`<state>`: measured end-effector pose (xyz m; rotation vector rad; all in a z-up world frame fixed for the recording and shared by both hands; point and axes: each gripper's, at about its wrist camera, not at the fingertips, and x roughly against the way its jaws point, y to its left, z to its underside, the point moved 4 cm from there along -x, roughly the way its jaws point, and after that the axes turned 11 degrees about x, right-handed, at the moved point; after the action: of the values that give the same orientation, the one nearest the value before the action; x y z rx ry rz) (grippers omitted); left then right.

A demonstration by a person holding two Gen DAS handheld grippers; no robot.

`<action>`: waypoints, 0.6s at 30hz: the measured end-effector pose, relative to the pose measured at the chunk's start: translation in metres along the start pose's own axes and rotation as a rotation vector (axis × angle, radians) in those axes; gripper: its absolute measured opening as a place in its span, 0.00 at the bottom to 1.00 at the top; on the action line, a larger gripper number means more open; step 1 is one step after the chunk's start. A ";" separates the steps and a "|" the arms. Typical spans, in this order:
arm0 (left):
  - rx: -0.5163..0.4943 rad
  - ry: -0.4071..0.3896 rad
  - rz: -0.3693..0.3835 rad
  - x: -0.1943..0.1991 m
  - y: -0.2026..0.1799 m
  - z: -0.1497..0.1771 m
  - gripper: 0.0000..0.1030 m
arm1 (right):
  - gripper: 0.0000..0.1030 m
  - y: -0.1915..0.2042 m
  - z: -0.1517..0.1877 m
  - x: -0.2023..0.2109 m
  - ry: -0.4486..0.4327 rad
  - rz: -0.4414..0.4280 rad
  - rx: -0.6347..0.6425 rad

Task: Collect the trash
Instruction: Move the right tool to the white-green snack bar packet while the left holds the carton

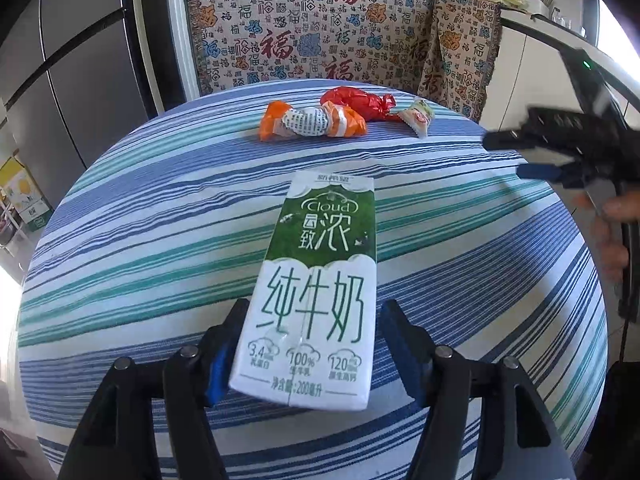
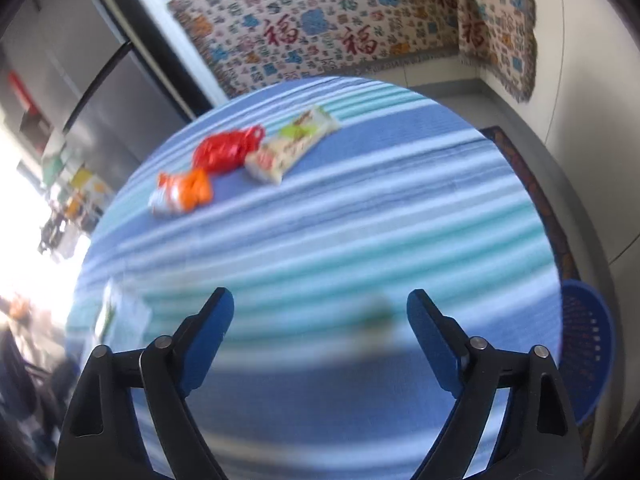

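A green and white milk carton (image 1: pixel 320 280) lies flat on the striped tablecloth (image 1: pixel 140 240). Its near end sits between the jaws of my left gripper (image 1: pixel 316 306). The left pad is at the carton's edge, the right finger (image 1: pixel 400 336) stands clear of it, so the gripper is open. At the far side lie an orange and white wrapper (image 1: pixel 312 122), a red wrapper (image 1: pixel 356 104) and a small beige packet (image 1: pixel 418 118). My right gripper (image 2: pixel 320 294) hovers open over bare cloth, with nothing between its fingers. It also shows at the right of the left wrist view, right gripper (image 1: pixel 504 156).
A blue mesh basket (image 2: pixel 586 356) stands on the floor off the table's right edge. Furniture draped in a patterned cloth (image 1: pixel 320 32) is behind the table, a grey fridge (image 1: pixel 80 80) to the left. A person's hand (image 1: pixel 612 232) holds the right gripper's handle.
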<state>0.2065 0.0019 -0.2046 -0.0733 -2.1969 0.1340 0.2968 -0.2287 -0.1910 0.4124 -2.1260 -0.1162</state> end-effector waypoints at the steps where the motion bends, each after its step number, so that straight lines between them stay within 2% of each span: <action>1: -0.001 -0.003 -0.007 -0.001 0.000 -0.002 0.66 | 0.85 0.001 -0.014 -0.010 0.004 -0.008 -0.023; 3: -0.001 -0.002 -0.011 -0.002 -0.001 -0.002 0.68 | 0.84 0.004 -0.037 -0.025 0.003 -0.020 -0.057; 7: -0.002 -0.002 -0.013 -0.003 -0.001 0.000 0.69 | 0.84 0.017 -0.075 -0.055 -0.007 0.020 -0.071; 10: 0.001 -0.002 -0.010 -0.003 0.000 0.000 0.69 | 0.83 0.017 -0.084 -0.077 0.013 0.046 -0.109; 13: 0.002 -0.002 -0.008 -0.003 0.000 0.000 0.69 | 0.65 0.018 -0.083 -0.085 0.022 0.080 -0.069; 14: 0.002 -0.002 -0.008 -0.003 0.000 0.000 0.69 | 0.39 0.018 -0.082 -0.083 0.029 0.092 -0.036; 15: 0.002 -0.002 -0.008 -0.003 0.000 -0.001 0.69 | 0.27 0.018 -0.079 -0.081 0.042 0.100 -0.004; 18: 0.001 -0.002 -0.008 -0.003 0.000 0.000 0.69 | 0.24 0.017 -0.066 -0.065 0.065 0.097 0.094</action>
<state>0.2086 0.0012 -0.2068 -0.0639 -2.1990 0.1313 0.3801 -0.1857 -0.2013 0.3627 -2.0885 0.0527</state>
